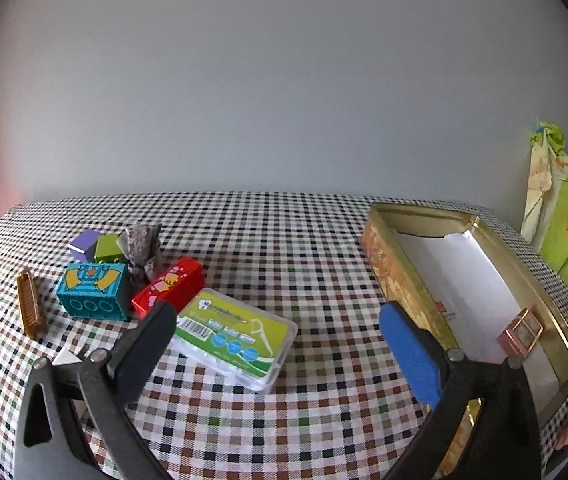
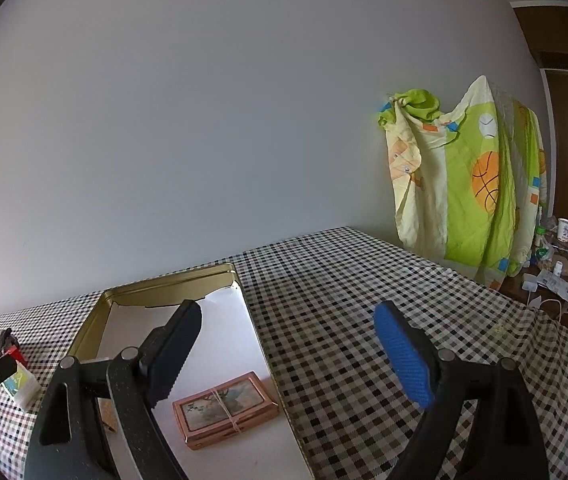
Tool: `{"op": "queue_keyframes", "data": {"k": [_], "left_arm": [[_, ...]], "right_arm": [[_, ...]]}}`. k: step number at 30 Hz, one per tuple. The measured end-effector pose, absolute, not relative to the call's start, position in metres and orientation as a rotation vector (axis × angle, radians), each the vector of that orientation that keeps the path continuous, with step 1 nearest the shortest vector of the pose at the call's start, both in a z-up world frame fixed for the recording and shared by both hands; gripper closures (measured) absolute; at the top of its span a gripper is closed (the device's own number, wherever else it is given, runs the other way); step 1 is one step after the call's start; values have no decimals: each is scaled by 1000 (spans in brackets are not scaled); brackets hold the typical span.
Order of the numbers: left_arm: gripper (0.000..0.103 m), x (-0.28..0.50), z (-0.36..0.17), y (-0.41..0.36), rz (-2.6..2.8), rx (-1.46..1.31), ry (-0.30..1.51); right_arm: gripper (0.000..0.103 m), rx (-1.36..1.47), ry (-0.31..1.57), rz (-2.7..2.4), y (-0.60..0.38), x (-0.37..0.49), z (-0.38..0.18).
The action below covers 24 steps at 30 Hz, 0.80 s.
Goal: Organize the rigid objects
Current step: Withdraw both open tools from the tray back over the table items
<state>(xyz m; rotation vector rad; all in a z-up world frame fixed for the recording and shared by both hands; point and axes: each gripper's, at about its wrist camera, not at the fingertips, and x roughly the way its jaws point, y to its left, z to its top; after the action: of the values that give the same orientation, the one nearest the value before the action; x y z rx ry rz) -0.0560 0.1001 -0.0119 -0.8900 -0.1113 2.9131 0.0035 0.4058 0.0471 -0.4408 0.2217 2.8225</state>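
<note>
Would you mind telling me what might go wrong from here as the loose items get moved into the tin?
1. The floss box lies against the red block; closing the open left gripper around it may nudge that block and the crowded pile behind.
2. The tin has raised walls; a low carry could clip the rim.
3. The copper case already lies in the tin under the open right gripper; a drop there could land on it.
</note>
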Motion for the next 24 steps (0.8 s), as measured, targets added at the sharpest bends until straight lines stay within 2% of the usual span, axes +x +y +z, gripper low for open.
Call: {"op": "queue_keyframes", "data": {"k": [16, 24], "left_arm": [[0, -62, -16, 97, 2894, -954, -156], [0, -56, -16, 91, 2846, -957, -101]], "right_arm": [[13, -419, 197, 2817, 400, 4, 49], [13, -338, 135, 2844, 378, 17, 55]]}}
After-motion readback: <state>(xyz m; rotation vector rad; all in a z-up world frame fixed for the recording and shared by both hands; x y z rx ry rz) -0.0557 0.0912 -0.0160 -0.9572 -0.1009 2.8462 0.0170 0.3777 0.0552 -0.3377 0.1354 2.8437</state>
